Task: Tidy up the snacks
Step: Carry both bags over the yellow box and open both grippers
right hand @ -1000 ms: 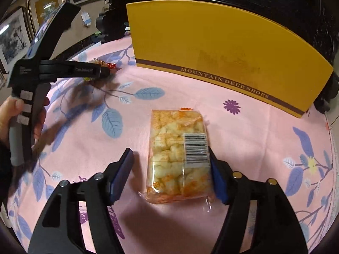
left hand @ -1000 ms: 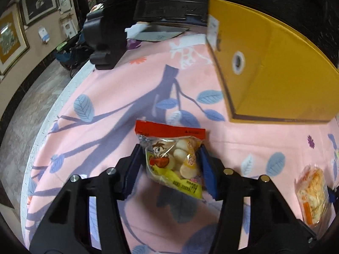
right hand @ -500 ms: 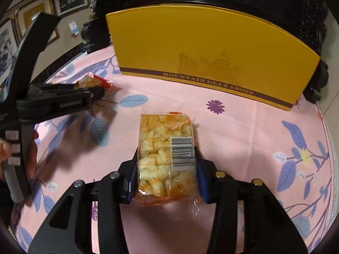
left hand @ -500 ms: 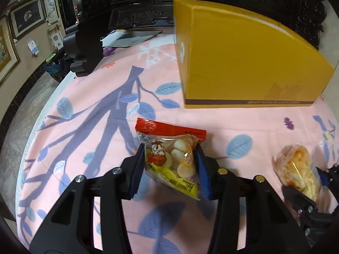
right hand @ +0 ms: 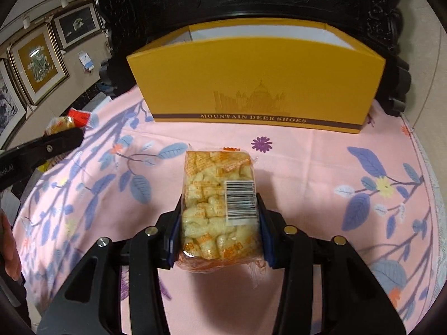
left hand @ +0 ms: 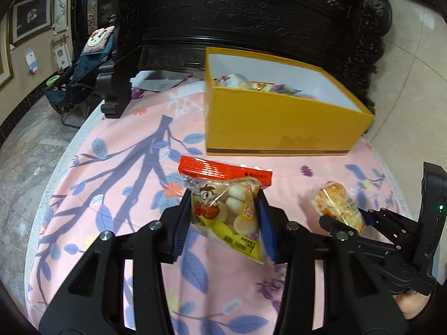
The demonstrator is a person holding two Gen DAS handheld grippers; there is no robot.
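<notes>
My left gripper [left hand: 223,217] is shut on a red-topped candy bag [left hand: 223,203] with a cartoon figure, held above the pink cloth. My right gripper [right hand: 219,223] is shut on a clear pack of orange puffed crackers [right hand: 219,203], lifted off the cloth. The same cracker pack [left hand: 338,206] and right gripper show at the right of the left wrist view; the candy bag [right hand: 69,120] and left gripper show at the left of the right wrist view. Behind both stands an open yellow shoe box [left hand: 279,122] [right hand: 259,83], with several snacks inside it.
A round table under a pink cloth with blue leaves [left hand: 117,184] [right hand: 349,167] carries everything. Dark carved furniture [left hand: 251,22] rises right behind the box. The table's edge curves at left, with a folded blue stroller [left hand: 81,81] and framed pictures [right hand: 39,64] beyond. A hand [right hand: 8,251] holds the left gripper.
The right jaws closed onto the cracker pack and lifted it. The left gripper rose with the candy bag and swung toward the box, so the box's open top and its contents came into view.
</notes>
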